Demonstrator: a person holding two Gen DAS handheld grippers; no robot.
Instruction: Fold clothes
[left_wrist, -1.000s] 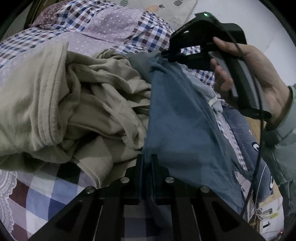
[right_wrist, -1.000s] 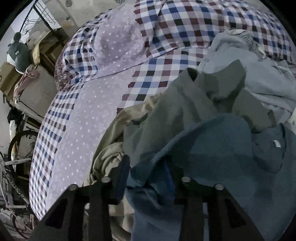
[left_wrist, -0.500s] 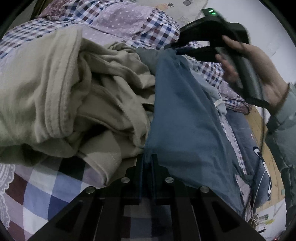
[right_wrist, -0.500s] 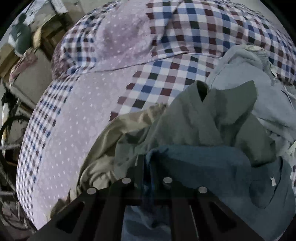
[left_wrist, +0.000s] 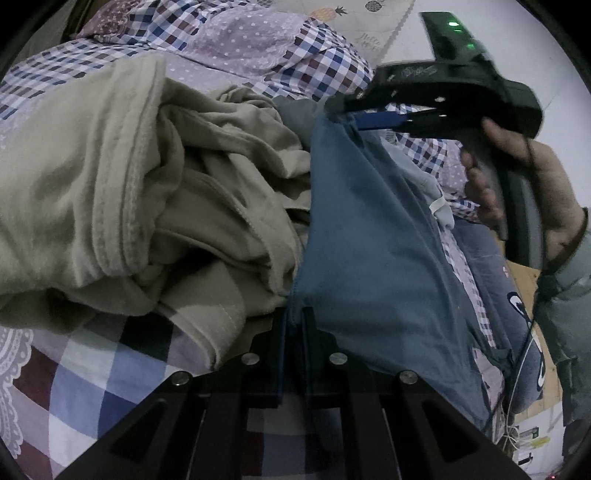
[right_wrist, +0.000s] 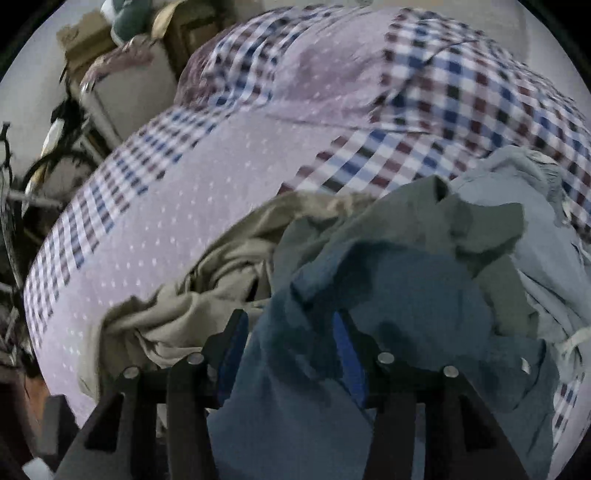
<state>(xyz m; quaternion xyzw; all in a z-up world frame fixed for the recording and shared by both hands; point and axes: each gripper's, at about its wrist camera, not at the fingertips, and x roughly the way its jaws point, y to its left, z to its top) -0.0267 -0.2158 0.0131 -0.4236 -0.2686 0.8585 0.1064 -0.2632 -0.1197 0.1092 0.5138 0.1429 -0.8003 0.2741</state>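
Note:
A blue garment (left_wrist: 369, 240) stretches over the bed between the two grippers. My left gripper (left_wrist: 293, 317) is shut on its near hem. The right gripper (left_wrist: 340, 107), held by a hand (left_wrist: 535, 192), sits at the garment's far end in the left wrist view. In the right wrist view the right gripper (right_wrist: 288, 332) has its jaws opening, and the blue garment (right_wrist: 399, 295) lies loosely between the spread fingers without being pinched. A crumpled beige garment (left_wrist: 147, 184) is heaped to the left of the blue one.
The checked and dotted bed cover (right_wrist: 184, 192) lies under everything. A grey-green garment (right_wrist: 480, 229) and a light blue one (right_wrist: 546, 240) are piled behind the blue one. Boxes and clutter (right_wrist: 122, 85) stand past the bed's far left edge.
The right gripper's jaws went from pinched on the blue cloth to spread apart, and the gripper rolled and shifted. The left gripper kept still with its grip on the hem.

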